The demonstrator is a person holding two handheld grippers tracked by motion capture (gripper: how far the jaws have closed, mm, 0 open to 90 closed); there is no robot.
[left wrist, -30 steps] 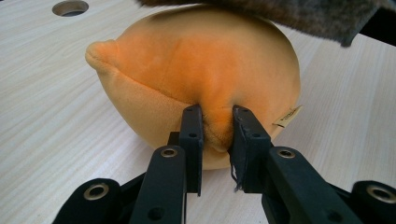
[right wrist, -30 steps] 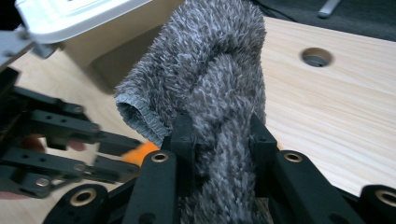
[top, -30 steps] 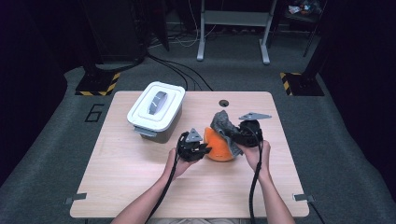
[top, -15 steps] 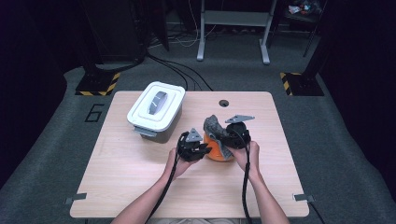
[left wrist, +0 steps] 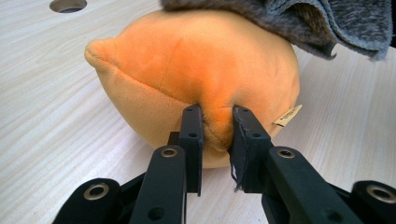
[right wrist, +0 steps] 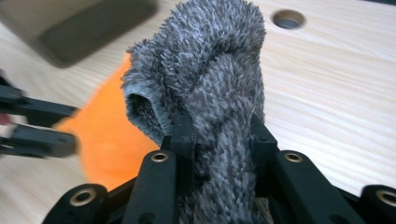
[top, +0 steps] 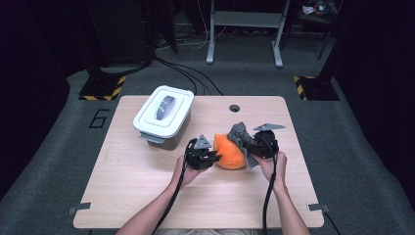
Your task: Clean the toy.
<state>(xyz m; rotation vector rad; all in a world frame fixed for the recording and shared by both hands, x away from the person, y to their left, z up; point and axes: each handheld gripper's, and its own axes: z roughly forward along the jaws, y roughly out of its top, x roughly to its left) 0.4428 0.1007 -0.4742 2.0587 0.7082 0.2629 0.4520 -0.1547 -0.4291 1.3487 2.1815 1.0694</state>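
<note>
— Pale wood-grain tabletop (top: 147, 196) with one round hole (top: 234, 107) near its far edge, dark carpet around it. What sits on it?

— One orange plush toy (top: 230, 152), rounded, velvety, with a stitched seam running to a soft point and a small tag on its side. It rests right of centre, between the two hands. One grey cloth (top: 241, 134), shaggy and thick-piled, drapes over its top.

— And the box?

— One white plastic box (top: 163, 116), rectangular with rounded corners, lid on, standing well apart to the left.

— How do the tools stand?

— Two of them, black and hard-edged. The left hand-held gripper (left wrist: 217, 133) pinches a fold of the toy's orange fabric between its jaws. The right hand-held gripper (right wrist: 219, 135) is clamped on a bunched roll of the grey cloth.
</note>
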